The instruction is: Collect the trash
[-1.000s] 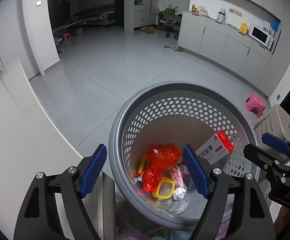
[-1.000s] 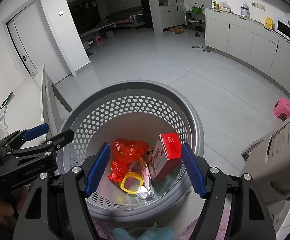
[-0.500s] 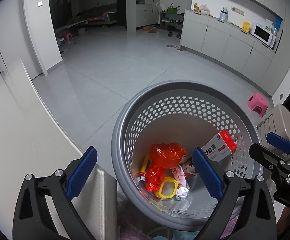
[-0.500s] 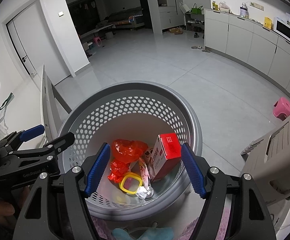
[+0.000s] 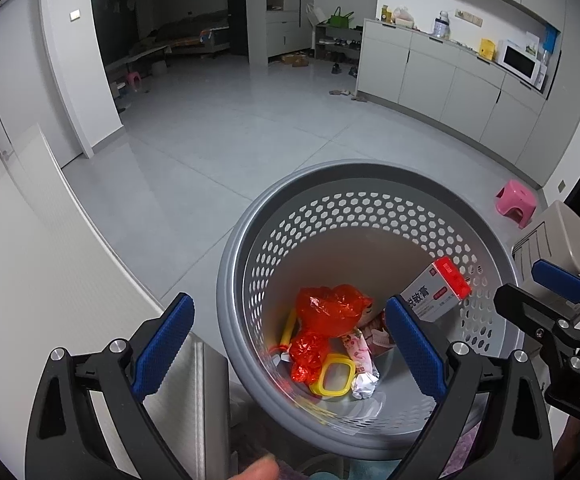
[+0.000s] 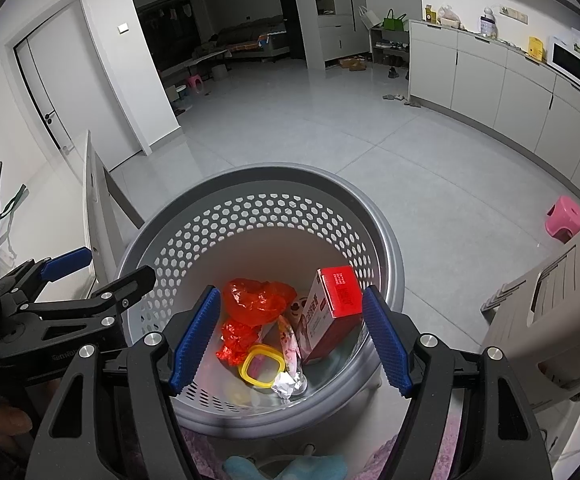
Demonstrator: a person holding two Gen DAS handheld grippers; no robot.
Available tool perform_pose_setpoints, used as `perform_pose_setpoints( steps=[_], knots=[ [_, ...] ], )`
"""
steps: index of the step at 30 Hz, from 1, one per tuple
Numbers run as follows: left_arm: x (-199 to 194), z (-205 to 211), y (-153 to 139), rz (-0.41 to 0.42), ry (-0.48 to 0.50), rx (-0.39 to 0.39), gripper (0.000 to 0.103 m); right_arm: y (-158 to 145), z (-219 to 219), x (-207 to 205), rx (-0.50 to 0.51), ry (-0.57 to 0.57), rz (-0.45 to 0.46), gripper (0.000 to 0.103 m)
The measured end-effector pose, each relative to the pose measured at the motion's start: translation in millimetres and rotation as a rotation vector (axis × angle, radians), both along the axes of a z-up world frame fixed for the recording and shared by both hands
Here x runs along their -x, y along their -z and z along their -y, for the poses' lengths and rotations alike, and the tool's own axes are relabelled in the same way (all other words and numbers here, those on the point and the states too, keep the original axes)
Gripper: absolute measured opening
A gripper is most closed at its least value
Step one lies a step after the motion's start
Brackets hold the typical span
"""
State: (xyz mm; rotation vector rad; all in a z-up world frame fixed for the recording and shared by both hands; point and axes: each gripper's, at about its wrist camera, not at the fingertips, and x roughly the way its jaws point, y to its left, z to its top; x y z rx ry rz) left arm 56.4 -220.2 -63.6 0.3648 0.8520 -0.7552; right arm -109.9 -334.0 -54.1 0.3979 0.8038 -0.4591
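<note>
Over a round grey plastic basket with a perforated wall (image 5: 369, 216) (image 6: 258, 216) both tongs hang, pointing down into it. On the basket's bottom lies the collected trash: a crumpled red plastic bag (image 5: 329, 310) (image 6: 256, 300), a white and red cardboard box with printed characters (image 5: 435, 290) (image 6: 331, 308) leaning against the wall, a yellow plastic ring-shaped lid (image 5: 333, 376) (image 6: 262, 368), and a small pink and silver foil wrapper (image 5: 361, 364) (image 6: 290, 360) beside the ring. The left tongs (image 5: 290, 350) stand released, very wide, with nothing between the blue pads; their jaws have just been opening. One pad is outside the basket's rim, the other above its inside. The right tongs (image 6: 291, 338) are also released, less wide, and empty, above the trash. A pink plastic stool (image 5: 515, 202) (image 6: 565, 220) stands well apart on the grey tiled floor (image 5: 250, 132), and a beige plastic crate (image 6: 553, 312) is just beside the basket.
</note>
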Motion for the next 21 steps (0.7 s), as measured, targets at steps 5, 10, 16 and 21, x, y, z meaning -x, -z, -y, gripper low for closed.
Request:
perform_pose_setpoints(
  steps=[5,10,16,21],
  knots=[
    [-0.3,0.5,0.0,0.001,-0.001,-0.003,0.095,-0.1,0.0,0.8,0.000,0.001,0.001,0.070],
    [-0.5,2.9,0.2,-0.007,-0.003,0.002,0.095,-0.4,0.3,1.1,0.000,0.001,0.000,0.070],
    [-0.4,2.7,0.2,-0.004,-0.004,0.001,0.095,0.2,-0.2,0.8,0.001,0.000,0.001,0.070],
    [-0.3,2.3,0.5,-0.005,-0.003,0.002,0.095,-0.1,-0.1,1.0,0.001,0.001,0.002,0.070]
  ],
)
